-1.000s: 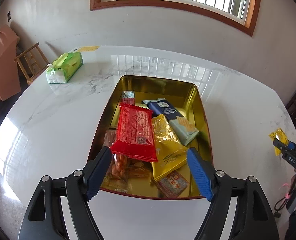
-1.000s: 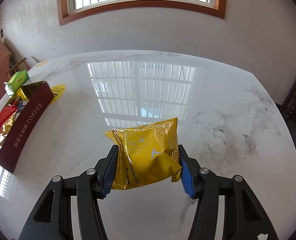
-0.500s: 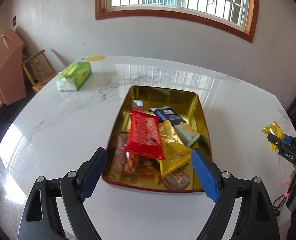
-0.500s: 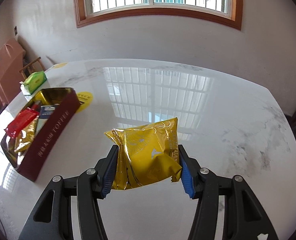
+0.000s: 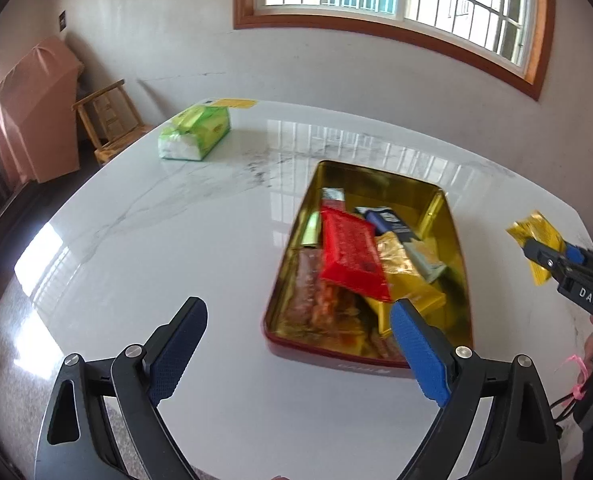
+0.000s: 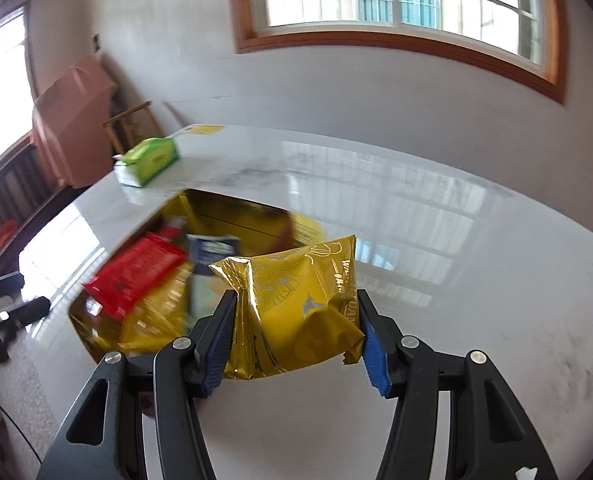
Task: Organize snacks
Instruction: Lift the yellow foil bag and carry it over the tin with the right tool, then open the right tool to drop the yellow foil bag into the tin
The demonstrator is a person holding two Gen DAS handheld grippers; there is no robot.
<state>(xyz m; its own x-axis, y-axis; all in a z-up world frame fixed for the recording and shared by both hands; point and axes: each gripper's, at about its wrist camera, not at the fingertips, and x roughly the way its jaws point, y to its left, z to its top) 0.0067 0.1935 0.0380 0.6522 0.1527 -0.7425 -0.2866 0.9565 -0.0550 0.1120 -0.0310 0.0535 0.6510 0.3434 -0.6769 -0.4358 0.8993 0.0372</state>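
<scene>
The right tool is clenched on a gold snack packet, its blue pads pressing the packet's 2 sides so that the crimped top edge stands free above the fingers. Held this way by its middle, the puffy packet can be let fall flat once it is over the container. In the right wrist view it hangs above the white marble bench, at the near right edge of the open tin; the tin is blurred there, so how much of the packet overlaps the rim cannot be told.

The tin has a gold inside and a dark red outer wall, and it already carries several snacks: a red packet lying on top, a dark blue one beyond it, gold wrappers to the right and a clear bag of orange-brown pieces at the near end. The far part of the tin floor is bare — probably the best room for 1 more packet.

The left tool is released, its jaws opening wide with nothing between them, and it hovers over bare bench just left of the tin's near end — likely kept aside so the right tool has a free way in.

A green tissue pack sits at the far left of the bench, well apart from the snacks and seemingly not part of the sorting.
</scene>
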